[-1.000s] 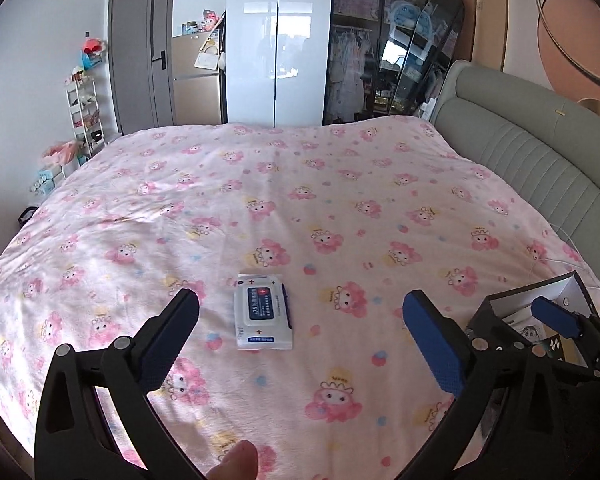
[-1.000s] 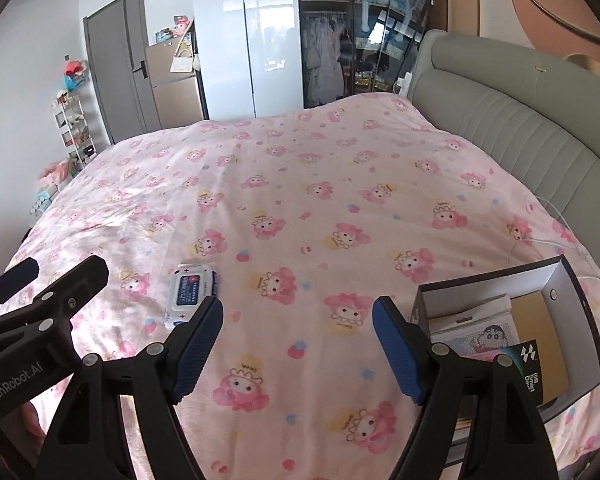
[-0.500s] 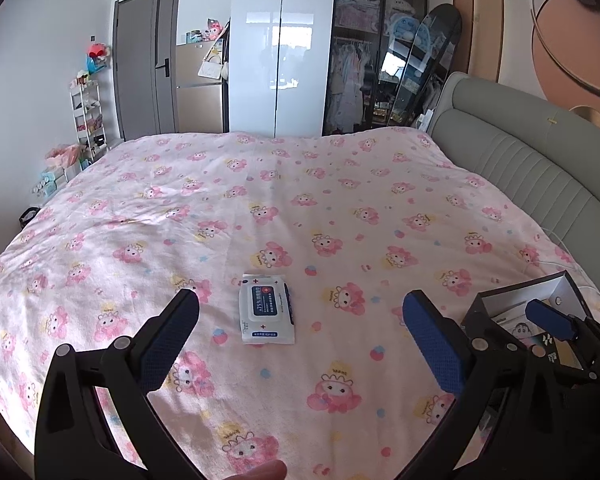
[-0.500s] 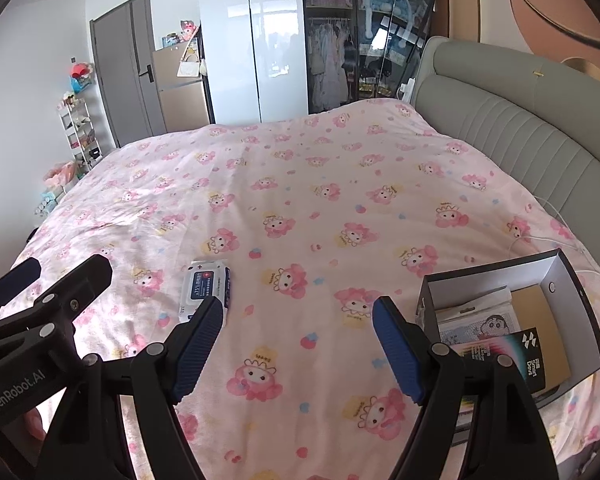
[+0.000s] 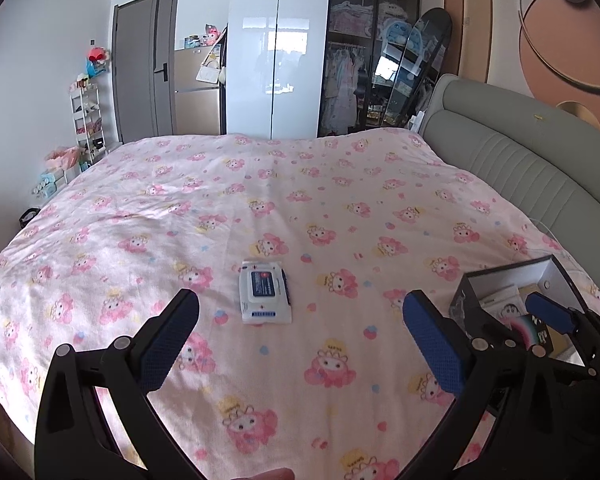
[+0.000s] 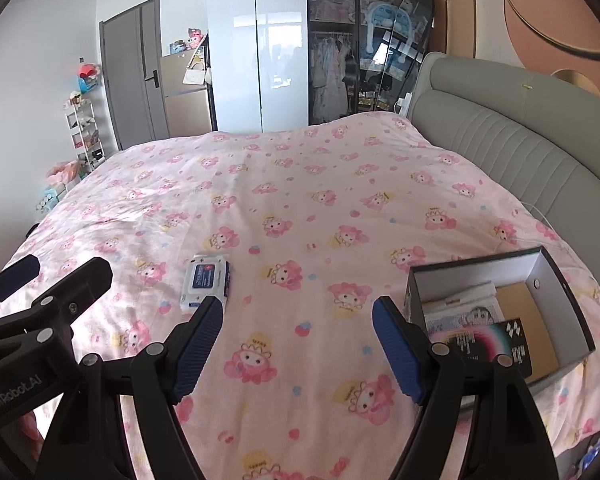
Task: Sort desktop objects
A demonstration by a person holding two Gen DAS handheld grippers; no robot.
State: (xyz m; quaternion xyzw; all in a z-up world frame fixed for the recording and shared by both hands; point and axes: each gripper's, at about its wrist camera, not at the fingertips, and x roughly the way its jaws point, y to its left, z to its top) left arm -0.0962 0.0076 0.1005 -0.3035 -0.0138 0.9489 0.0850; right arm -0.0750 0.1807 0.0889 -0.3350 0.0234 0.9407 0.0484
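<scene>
A white pack of wipes with a blue label (image 5: 265, 292) lies flat on the pink patterned bed cover, also in the right wrist view (image 6: 206, 282). My left gripper (image 5: 300, 336) is open and empty, held above the cover just short of the pack. My right gripper (image 6: 298, 340) is open and empty, to the right of the pack. A dark open box (image 6: 540, 256) with white inside walls sits at the right, holding a cartoon-printed packet (image 6: 472, 312), a black card (image 6: 488, 340) and a brown item. In the left wrist view the box (image 5: 500, 272) shows behind the right gripper's fingers.
The bed cover (image 5: 284, 200) spreads far ahead and to the left. A grey padded headboard (image 6: 520, 152) runs along the right. A wardrobe (image 5: 276, 56), door and white shelf rack (image 5: 86, 116) stand beyond the far edge of the bed.
Both grippers have drawn back and risen a little, so the pack and the box look smaller and farther. Both stay open; nothing was picked up.
</scene>
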